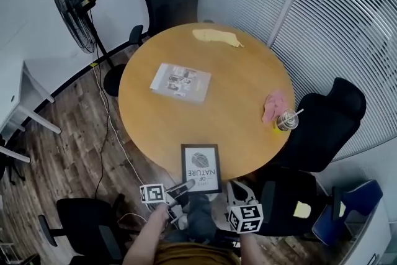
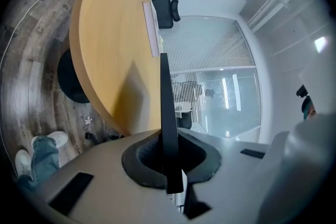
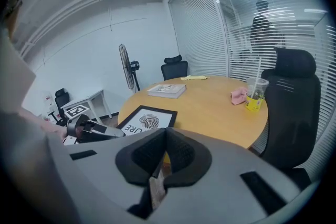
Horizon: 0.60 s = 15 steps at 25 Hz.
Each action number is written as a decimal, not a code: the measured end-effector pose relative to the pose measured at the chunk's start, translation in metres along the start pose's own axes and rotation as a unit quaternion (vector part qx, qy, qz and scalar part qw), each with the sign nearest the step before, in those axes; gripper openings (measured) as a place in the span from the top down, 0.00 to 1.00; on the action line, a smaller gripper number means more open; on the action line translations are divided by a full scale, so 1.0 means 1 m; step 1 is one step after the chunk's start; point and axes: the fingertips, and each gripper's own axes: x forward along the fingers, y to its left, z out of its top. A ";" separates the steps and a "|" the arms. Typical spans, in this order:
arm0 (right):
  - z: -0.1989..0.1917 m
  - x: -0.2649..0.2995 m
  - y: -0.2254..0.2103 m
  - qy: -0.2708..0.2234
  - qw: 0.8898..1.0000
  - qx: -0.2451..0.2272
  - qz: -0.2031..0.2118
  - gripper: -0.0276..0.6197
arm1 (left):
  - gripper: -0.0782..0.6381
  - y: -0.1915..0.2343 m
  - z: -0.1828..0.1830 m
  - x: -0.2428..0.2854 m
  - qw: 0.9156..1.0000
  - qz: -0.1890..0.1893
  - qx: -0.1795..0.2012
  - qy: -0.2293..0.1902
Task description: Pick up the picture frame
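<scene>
Picture frame (image 1: 201, 168) sits at the bottom edge of the round table (image 1: 248, 71), low in the centre of the head view. Its printed face is up and its near end hangs out past the wood. The left gripper (image 1: 186, 185) has it by the lower left corner. In the left gripper view the jaws are clamped on the frame's thin black edge (image 2: 164, 113), which runs straight up out of the pads. The tabletop (image 2: 110, 39) stands like a wall at the left of that view, so the left gripper (image 2: 170, 165) is rolled onto its side. I can't tell if the frame's far end touches the wood.

The left forearm (image 1: 146, 239) comes in from the bottom edge and slants up and right toward the frame. The right gripper (image 1: 236, 188) hangs just right of the frame, off the table's rim and apart from it. In the right gripper view its jaws (image 3: 157, 162) are pressed together with nothing between them. They angle down toward the frame (image 3: 142, 122) and the other gripper at lower left.

Further up the table are a book (image 1: 180, 82), a pink cloth (image 1: 273, 104) and a cup with a straw (image 1: 286, 120).
</scene>
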 end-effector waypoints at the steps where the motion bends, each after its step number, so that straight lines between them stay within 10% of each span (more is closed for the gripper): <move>1: 0.002 -0.002 0.000 -0.003 1.000 -0.001 -0.001 0.94 | 0.83 0.002 0.000 -0.002 1.000 0.011 0.015 0.004; 15: 0.018 -0.032 0.020 -0.043 0.999 -0.016 -0.012 0.94 | 0.83 -0.040 -0.009 -0.016 0.997 0.019 0.071 0.016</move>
